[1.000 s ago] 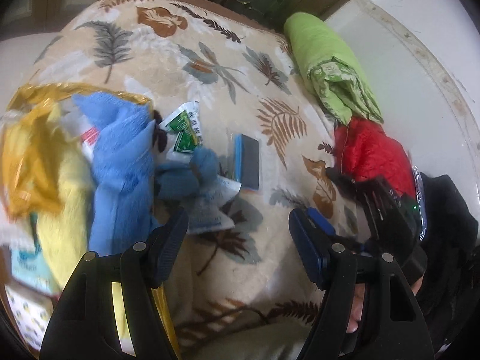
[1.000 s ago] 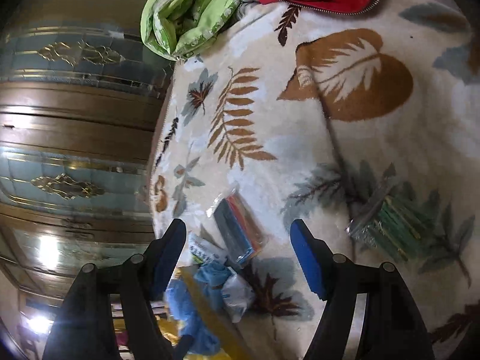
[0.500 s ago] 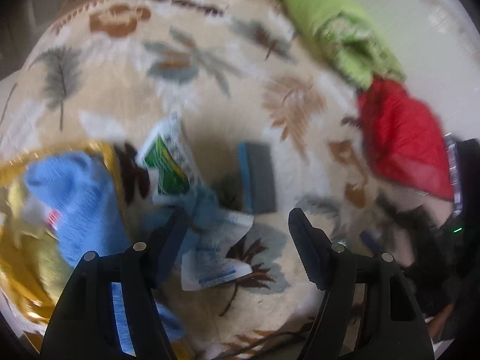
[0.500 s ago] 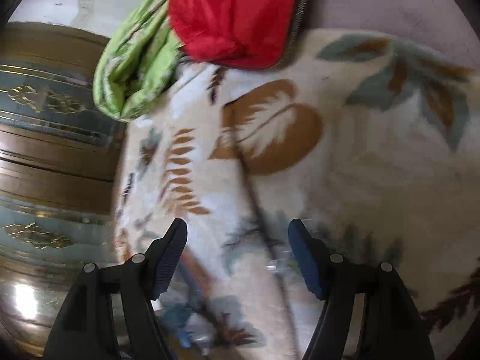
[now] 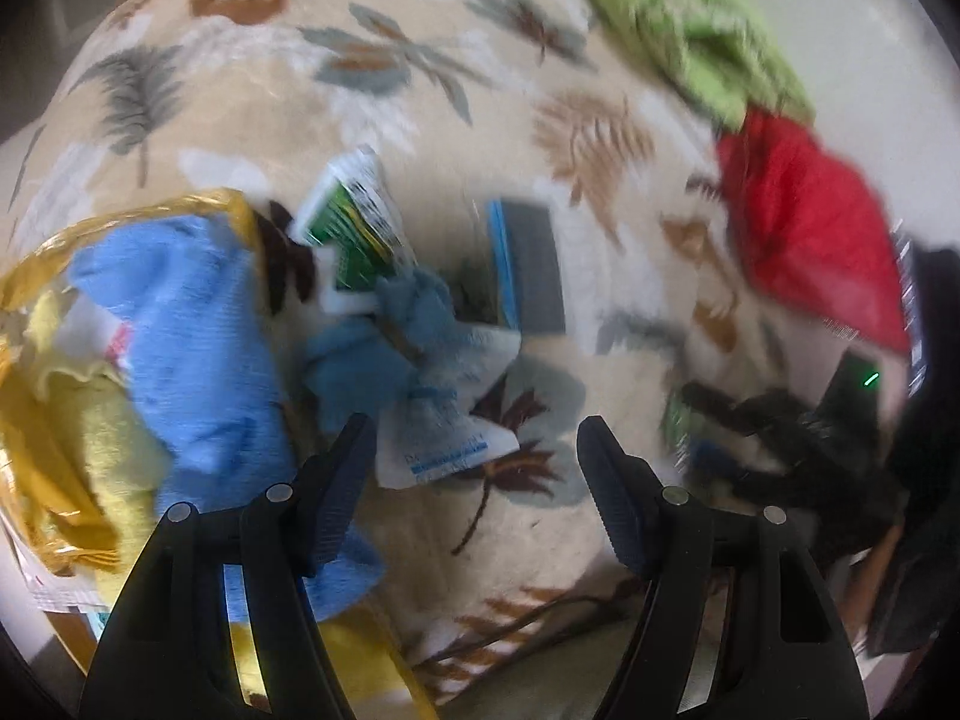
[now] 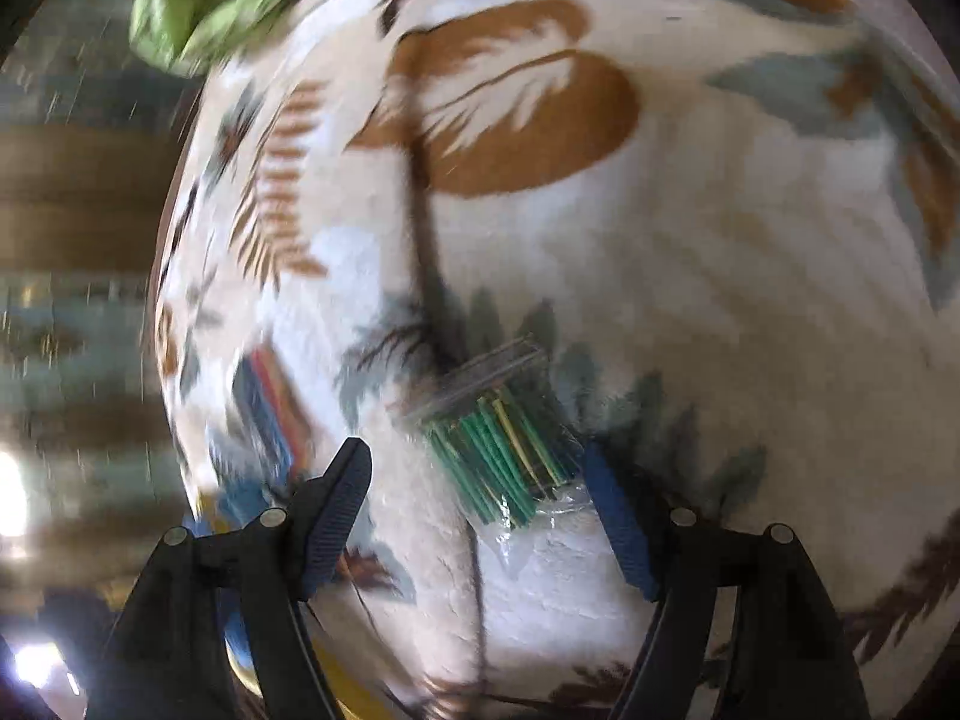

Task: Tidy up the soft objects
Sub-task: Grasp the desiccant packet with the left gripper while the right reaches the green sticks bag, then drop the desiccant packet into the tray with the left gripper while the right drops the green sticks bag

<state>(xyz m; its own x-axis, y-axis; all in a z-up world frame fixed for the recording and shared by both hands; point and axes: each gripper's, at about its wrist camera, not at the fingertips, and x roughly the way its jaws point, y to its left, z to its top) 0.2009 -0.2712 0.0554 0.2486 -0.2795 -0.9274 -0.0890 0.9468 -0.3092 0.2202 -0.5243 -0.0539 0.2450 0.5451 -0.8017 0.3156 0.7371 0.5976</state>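
Two wrist views over a leaf-print blanket (image 5: 420, 120), both motion-blurred.

Left wrist view: left gripper (image 5: 474, 468) w/ jaws spread wide, holding nothing. Just past its left finger lies a white sachet (image 5: 444, 432) w/ blue print, touching a small blue-grey pouch (image 5: 414, 312). Beyond that, a green-and-white packet (image 5: 354, 222) and a grey sponge w/ blue edge (image 5: 528, 264). At left, a blue towel (image 5: 192, 336) lies over a yellow cloth (image 5: 78, 438) inside gold wrapping (image 5: 36, 276). Far right: green folded fabric (image 5: 714, 42) touching a red pouch (image 5: 810, 222). This view alone shows the right gripper (image 5: 780, 426) from outside, dark and blurred, low on the blanket.

Right wrist view: right gripper (image 6: 480, 492) also wide open, empty. Only here shows a clear bag of green sticks (image 6: 504, 444), lying between the fingers, nearer the right one; contact unclear. Green fabric and red pouch sit at the top edge.

Vs 0.5 s ago: the stick bag has come into the right view, between the fingers; red pouch has slid nearly out of frame. Left view has shifted little, w/ the sachet nearer its left finger.
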